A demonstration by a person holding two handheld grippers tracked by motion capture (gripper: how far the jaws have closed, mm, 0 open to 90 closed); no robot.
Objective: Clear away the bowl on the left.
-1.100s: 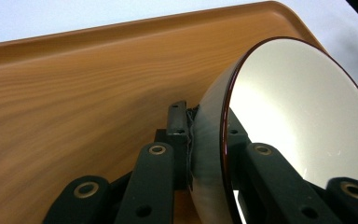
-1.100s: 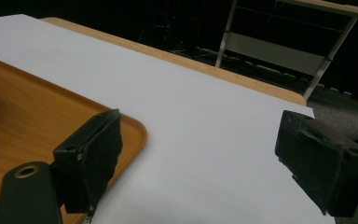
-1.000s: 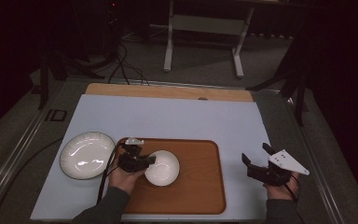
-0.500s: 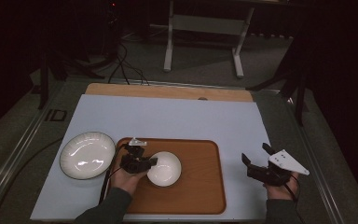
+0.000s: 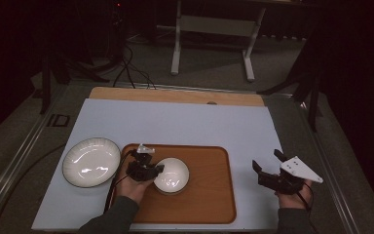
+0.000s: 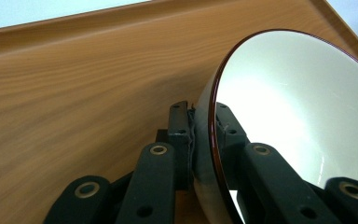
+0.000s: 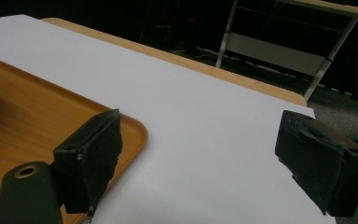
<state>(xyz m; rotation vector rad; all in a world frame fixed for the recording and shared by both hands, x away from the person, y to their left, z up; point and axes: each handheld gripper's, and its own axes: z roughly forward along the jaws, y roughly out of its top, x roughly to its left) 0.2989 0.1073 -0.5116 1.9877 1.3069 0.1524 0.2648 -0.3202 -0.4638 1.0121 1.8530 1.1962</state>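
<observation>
A white bowl (image 5: pixel 172 175) with a dark red rim rests on the wooden tray (image 5: pixel 209 195), left of its middle. My left gripper (image 5: pixel 152 170) is shut on the bowl's left rim; in the left gripper view the rim (image 6: pixel 213 135) is pinched between the two black jaws, one inside and one outside the bowl (image 6: pixel 298 107). My right gripper (image 5: pixel 268 165) hovers open over the white table cover to the right of the tray, nothing between its fingers (image 7: pixel 93 149). The tray's corner (image 7: pixel 135 128) lies just left of it.
A white plate (image 5: pixel 91 161) with a dark rim sits on the table cover left of the tray. The light table cover (image 5: pixel 185 124) stretches bare behind the tray. A wooden strip (image 5: pixel 175 95) edges the far side. Cables and a metal stand are on the floor beyond.
The bowl and my left gripper have shifted slightly toward the tray's middle and settled. The right gripper has stayed where it was.
</observation>
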